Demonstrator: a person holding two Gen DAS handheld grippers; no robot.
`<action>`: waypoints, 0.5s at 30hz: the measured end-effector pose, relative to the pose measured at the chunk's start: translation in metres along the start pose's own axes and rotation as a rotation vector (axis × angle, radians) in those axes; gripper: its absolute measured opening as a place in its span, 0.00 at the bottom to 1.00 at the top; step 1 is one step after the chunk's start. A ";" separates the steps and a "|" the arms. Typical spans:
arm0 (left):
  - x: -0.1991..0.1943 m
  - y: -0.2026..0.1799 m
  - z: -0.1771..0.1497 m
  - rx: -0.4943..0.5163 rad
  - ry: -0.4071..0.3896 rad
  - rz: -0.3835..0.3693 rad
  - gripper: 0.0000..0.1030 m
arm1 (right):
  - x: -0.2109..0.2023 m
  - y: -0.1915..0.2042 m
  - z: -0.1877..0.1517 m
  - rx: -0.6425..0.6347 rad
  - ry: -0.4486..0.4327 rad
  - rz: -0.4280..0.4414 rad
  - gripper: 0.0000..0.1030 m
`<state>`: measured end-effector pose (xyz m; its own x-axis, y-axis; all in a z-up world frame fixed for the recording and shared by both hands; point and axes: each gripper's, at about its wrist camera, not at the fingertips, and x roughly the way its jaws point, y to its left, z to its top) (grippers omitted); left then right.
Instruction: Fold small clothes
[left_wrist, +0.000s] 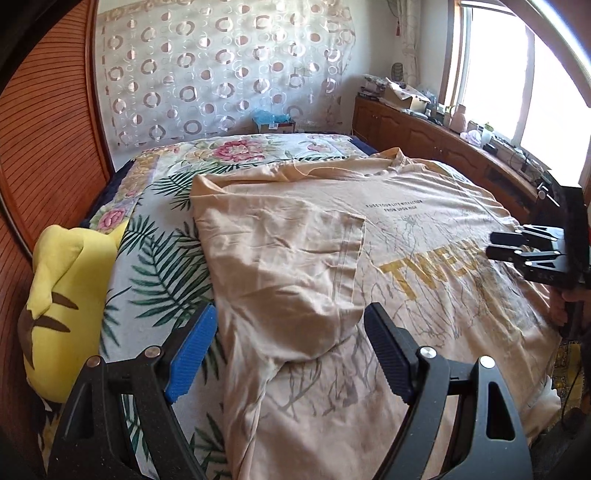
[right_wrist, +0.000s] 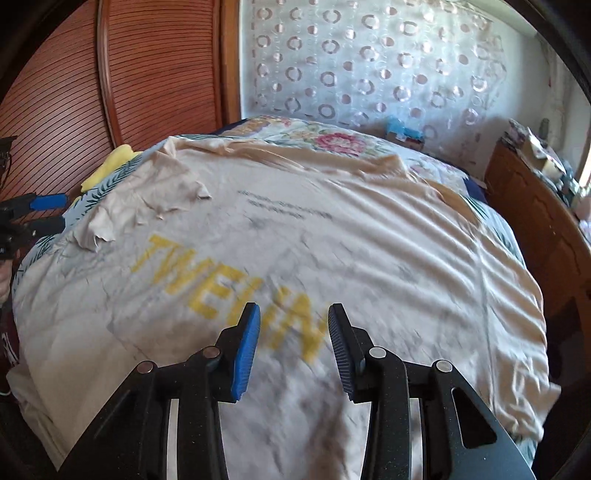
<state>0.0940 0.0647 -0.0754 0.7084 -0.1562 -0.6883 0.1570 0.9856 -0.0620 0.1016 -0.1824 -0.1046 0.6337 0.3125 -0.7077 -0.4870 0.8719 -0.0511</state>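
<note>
T-shirt (left_wrist: 369, 229), beige with yellow lettering, spread flat on the bed (left_wrist: 162, 236), one sleeve folded inward over the chest. Its lower hem is cut off by the frame in both views; the small printed lines are blurred in the right wrist view. Left tongs (left_wrist: 291, 354) stand wide open over the folded sleeve, gripping nothing. Right tongs (right_wrist: 293, 347) stand partly open above the lettering, empty. Yellow plush toy (left_wrist: 70, 295) lies beside the shirt.

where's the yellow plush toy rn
The yellow plush toy lies at the bed's left edge in the left wrist view, beside the peach t-shirt, against the wooden wardrobe.
</note>
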 end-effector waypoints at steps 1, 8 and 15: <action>0.004 -0.001 0.002 0.004 0.004 -0.002 0.80 | -0.005 -0.007 -0.006 0.019 0.002 -0.008 0.39; 0.033 -0.003 0.010 0.005 0.067 -0.008 0.80 | -0.050 -0.068 -0.030 0.144 -0.009 -0.111 0.40; 0.054 -0.005 0.007 0.031 0.128 0.015 0.80 | -0.090 -0.133 -0.048 0.227 -0.027 -0.252 0.40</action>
<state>0.1367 0.0504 -0.1070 0.6175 -0.1304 -0.7757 0.1697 0.9850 -0.0304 0.0804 -0.3440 -0.0678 0.7345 0.0839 -0.6734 -0.1687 0.9837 -0.0615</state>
